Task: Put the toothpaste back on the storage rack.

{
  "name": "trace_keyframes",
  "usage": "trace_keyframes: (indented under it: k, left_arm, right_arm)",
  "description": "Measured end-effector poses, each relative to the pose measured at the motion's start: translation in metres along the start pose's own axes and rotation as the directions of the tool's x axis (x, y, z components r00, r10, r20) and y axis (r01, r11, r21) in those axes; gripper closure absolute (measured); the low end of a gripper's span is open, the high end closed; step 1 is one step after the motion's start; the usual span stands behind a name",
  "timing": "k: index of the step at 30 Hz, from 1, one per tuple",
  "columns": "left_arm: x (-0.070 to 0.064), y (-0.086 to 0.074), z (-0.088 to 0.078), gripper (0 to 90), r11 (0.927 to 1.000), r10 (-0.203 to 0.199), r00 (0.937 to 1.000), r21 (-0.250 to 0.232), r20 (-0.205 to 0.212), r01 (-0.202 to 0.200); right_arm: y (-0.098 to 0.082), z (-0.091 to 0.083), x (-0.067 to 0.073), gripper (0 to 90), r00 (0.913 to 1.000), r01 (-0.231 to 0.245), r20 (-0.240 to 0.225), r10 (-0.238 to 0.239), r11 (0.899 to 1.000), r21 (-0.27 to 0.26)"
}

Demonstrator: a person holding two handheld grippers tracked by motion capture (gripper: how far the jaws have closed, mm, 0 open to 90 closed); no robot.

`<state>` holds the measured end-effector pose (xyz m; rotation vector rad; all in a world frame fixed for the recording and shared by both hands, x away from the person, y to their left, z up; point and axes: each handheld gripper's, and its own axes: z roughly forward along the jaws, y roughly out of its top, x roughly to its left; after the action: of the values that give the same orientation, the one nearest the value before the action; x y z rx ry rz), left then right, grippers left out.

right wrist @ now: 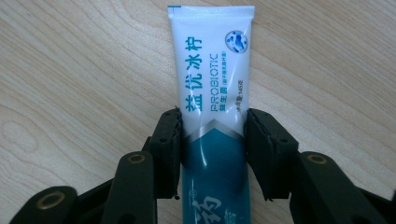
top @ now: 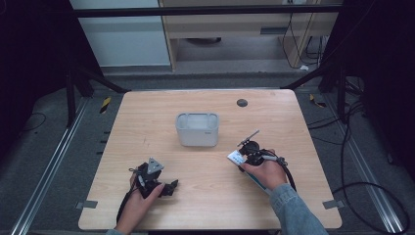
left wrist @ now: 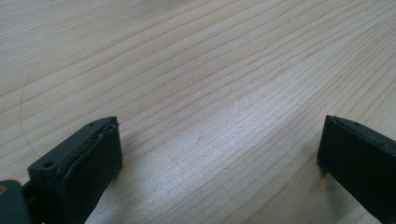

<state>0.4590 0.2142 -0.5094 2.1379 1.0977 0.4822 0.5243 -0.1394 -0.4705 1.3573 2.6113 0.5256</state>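
Observation:
A white and teal toothpaste tube (right wrist: 212, 93) lies on the wooden table, its flat crimped end pointing away from the camera in the right gripper view. My right gripper (right wrist: 212, 140) is shut on the tube, with both black pads pressed against its sides about halfway along. In the high view the tube (top: 236, 157) pokes out from under the right gripper (top: 250, 152), at the table's right front. My left gripper (top: 169, 188) rests low at the left front and stands open (left wrist: 219, 149), with bare wood between its jaws.
A white rectangular bin (top: 197, 129) stands at the table's middle, beyond both grippers. A round black grommet (top: 242, 103) sits near the far edge. The table (top: 205, 205) ends close behind both hands, and cables trail on the floor at the right.

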Motion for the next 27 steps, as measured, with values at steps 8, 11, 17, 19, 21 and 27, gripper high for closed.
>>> trace_keyframes:
  k: [8,11,17,19,21,27]
  left_arm:
    - [0.0000,0.0000,0.0000,0.0,1.0000,0.000,1.0000,0.000,0.000,0.000]
    - [0.0000,0.0000,0.0000,0.0,1.0000,0.000,1.0000,0.000,0.000,0.000]
    - [0.0000,-0.0001,0.0000,0.0,1.0000,0.000,1.0000,0.000,0.000,0.000]
    - [0.0000,-0.0001,0.0000,0.0,1.0000,0.000,1.0000,0.000,0.000,0.000]
    - [0.0000,-0.0001,0.0000,0.0,1.0000,0.000,1.0000,0.000,0.000,0.000]
    - [0.0000,-0.0001,0.0000,0.0,1.0000,0.000,1.0000,0.000,0.000,0.000]
  right_arm:
    - [0.0012,0.0006,0.0032,59.3,0.9995,0.011,0.031,-0.011,1.000,0.009]
    - [0.0023,0.0007,0.0041,61.8,0.9989,0.017,0.043,-0.018,1.000,0.019]
    - [0.0025,0.0008,0.0082,64.0,0.9967,0.037,0.072,-0.039,0.999,0.024]
    - [0.0025,0.0007,0.0083,64.8,0.9966,0.038,0.073,-0.040,0.999,0.026]
    - [0.0032,0.0004,0.0078,65.8,0.9966,0.040,0.071,-0.042,0.999,0.030]
    - [0.0042,-0.0026,0.0069,73.5,0.9979,0.023,0.060,-0.024,0.999,0.028]
